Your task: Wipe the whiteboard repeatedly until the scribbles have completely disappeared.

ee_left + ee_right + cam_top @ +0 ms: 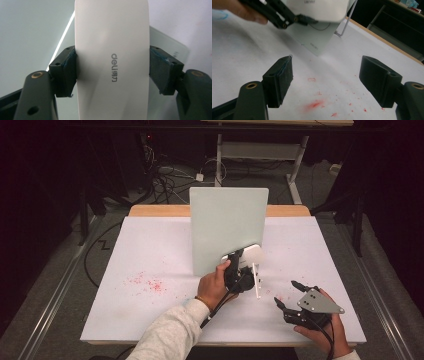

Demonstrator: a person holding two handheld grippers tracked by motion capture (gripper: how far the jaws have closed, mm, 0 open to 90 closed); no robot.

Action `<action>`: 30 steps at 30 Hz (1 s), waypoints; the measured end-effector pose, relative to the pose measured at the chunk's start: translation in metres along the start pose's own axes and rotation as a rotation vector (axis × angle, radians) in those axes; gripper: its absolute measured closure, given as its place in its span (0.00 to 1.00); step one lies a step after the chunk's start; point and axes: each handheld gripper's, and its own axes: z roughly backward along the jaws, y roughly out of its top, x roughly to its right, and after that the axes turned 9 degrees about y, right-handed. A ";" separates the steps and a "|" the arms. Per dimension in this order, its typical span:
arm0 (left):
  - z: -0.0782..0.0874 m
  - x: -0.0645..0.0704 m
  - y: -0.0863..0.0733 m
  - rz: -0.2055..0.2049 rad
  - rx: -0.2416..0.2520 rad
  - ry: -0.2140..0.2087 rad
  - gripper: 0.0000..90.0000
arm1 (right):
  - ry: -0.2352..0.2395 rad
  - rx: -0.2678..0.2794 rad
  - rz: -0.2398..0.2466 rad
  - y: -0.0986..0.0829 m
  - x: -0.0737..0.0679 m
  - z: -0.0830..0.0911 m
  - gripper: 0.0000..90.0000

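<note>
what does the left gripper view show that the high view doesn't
Left gripper view: the grey "deli" logo printed on the white eraser, and both pads of the left gripper pressed against the eraser's sides.

High view: the whole table, the upright whiteboard on its wire stand, red marks on the table cover, and the right gripper resting open near the table's front edge in the person's hand.

Both: the eraser held by the left gripper against the whiteboard.
</note>
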 end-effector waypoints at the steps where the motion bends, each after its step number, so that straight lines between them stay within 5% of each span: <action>1: 0.001 -0.003 -0.001 -0.003 -0.007 -0.004 0.32 | 0.002 -0.002 -0.002 0.000 0.000 0.000 0.30; 19: 0.005 0.036 -0.014 -0.155 -0.023 -0.045 0.32 | 0.000 0.021 -0.022 -0.001 0.005 0.004 0.30; 25: 0.005 0.041 -0.013 -0.152 -0.021 -0.028 0.32 | -0.002 0.014 -0.020 -0.002 0.005 0.003 0.30; 30: 0.004 0.037 -0.009 -0.111 -0.014 -0.045 0.32 | -0.023 0.032 -0.026 -0.001 0.008 0.006 0.30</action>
